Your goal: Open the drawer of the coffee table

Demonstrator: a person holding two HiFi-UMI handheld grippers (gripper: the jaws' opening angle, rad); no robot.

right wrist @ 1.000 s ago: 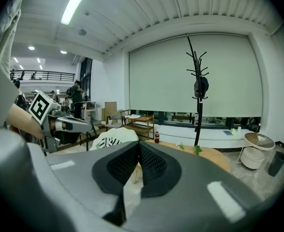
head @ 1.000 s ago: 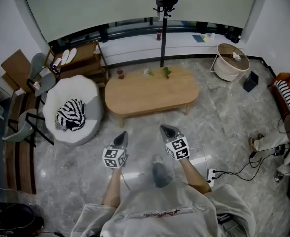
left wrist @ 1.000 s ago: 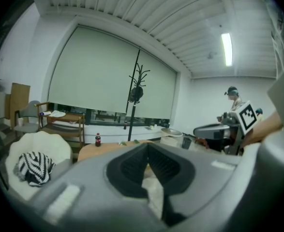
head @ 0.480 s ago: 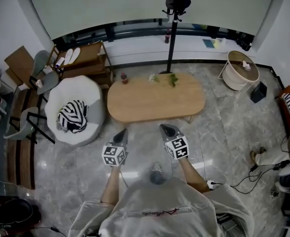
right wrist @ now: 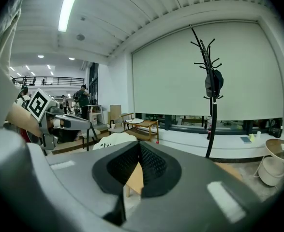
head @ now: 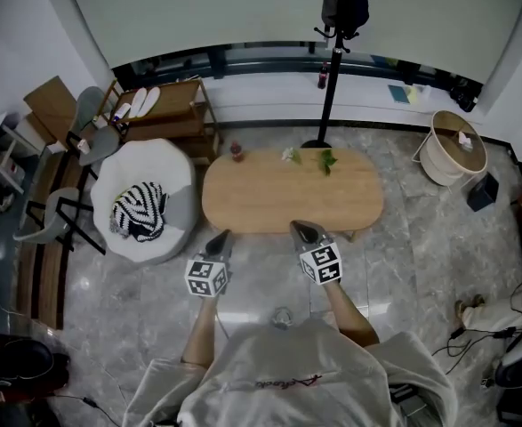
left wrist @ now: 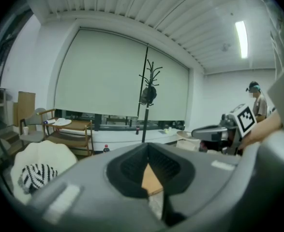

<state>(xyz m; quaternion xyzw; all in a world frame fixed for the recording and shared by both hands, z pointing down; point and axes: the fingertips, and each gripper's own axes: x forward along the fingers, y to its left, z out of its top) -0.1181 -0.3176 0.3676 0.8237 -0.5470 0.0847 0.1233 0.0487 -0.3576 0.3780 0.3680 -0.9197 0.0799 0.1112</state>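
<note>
An oval wooden coffee table (head: 292,194) stands on the marble floor just ahead of me; no drawer front shows from above. My left gripper (head: 221,237) is shut and empty, its tip short of the table's near left edge. To its right, my right gripper (head: 302,230) is likewise shut with nothing in it, its tip at the near edge. A slice of the table top (left wrist: 150,181) shows through the closed jaws in the left gripper view, and the table (right wrist: 135,179) shows the same way in the right gripper view.
A white armchair (head: 143,199) with a striped cloth sits left of the table. A black coat stand (head: 332,69) rises behind it, small plants (head: 325,159) and a bottle (head: 236,152) lie at the far edge. A wooden shelf (head: 166,109), a round basket (head: 454,145) and floor cables (head: 474,334) lie around.
I have walked toward the coffee table; both grippers have come from well short of it to its near edge, staying shut.
</note>
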